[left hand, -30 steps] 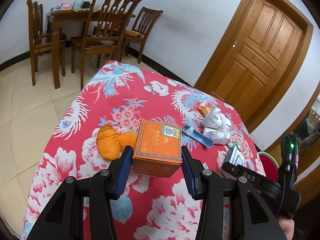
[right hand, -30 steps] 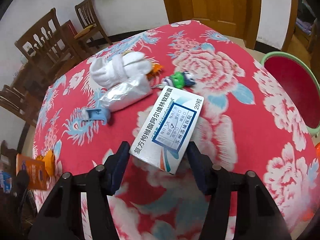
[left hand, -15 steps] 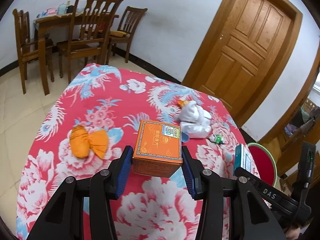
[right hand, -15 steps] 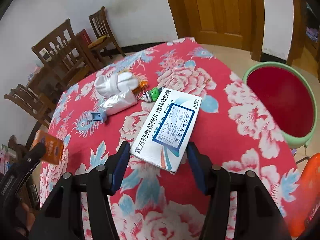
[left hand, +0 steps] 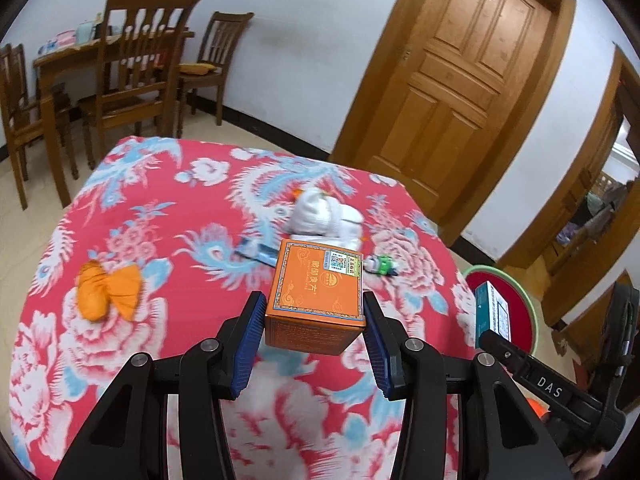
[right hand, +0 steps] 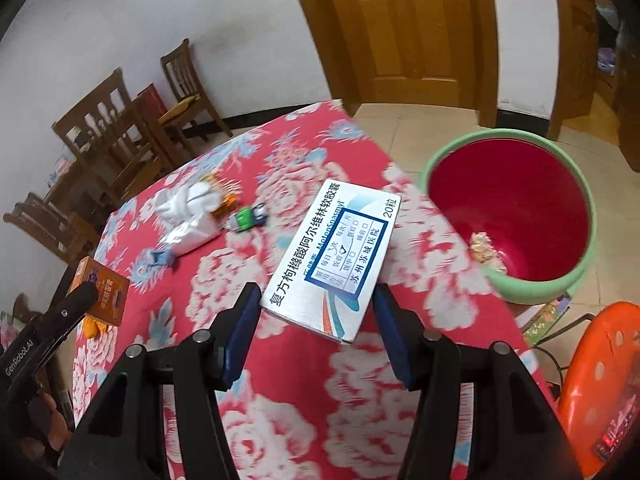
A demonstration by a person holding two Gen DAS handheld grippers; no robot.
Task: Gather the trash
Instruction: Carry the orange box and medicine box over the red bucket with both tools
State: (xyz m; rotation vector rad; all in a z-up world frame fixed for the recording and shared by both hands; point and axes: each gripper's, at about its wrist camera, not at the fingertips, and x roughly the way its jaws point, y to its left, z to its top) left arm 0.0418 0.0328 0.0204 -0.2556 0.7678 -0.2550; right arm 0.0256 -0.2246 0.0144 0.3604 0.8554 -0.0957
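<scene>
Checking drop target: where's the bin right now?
The bin stands on the floor past the table's right edge in the right wrist view, just beyond the white box.

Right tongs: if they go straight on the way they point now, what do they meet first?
Probably the flowered tablecloth just beyond the white medicine box that the right tongs hold. The red bin stands off to the right. Depth is unclear.

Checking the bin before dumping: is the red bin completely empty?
No, a small pale crumpled scrap already lies inside the red bin.
</scene>
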